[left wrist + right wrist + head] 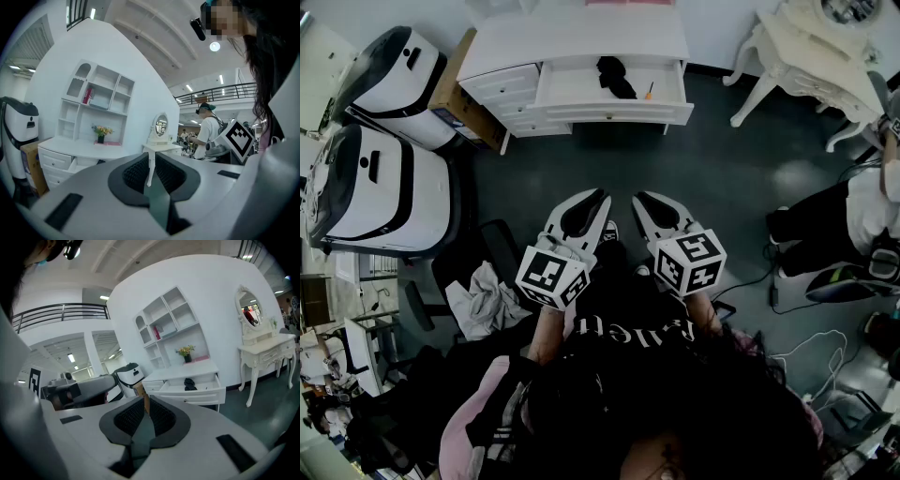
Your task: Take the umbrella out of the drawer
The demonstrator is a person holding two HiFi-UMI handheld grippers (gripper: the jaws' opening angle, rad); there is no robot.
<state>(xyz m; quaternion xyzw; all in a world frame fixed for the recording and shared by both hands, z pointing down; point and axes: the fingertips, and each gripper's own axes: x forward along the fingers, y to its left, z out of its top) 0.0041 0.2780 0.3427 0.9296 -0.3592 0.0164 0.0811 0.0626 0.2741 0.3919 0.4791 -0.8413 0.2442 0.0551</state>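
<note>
Approach stage: umbrella (615,77) lies in open drawer (609,114) well ahead; left gripper (601,196) and right gripper (637,198), jaws together and empty, would need to advance, then open.

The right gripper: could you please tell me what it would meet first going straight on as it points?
Nothing close: ahead of the right gripper lies open floor, then probably the white desk, near the cardboard box beside it, though depth is unclear.

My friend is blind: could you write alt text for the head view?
Seen from above, a person holds a left gripper and right gripper, both shut and empty, over a dark floor. Ahead, the drawer of a white desk stands open with a black umbrella inside.
</note>
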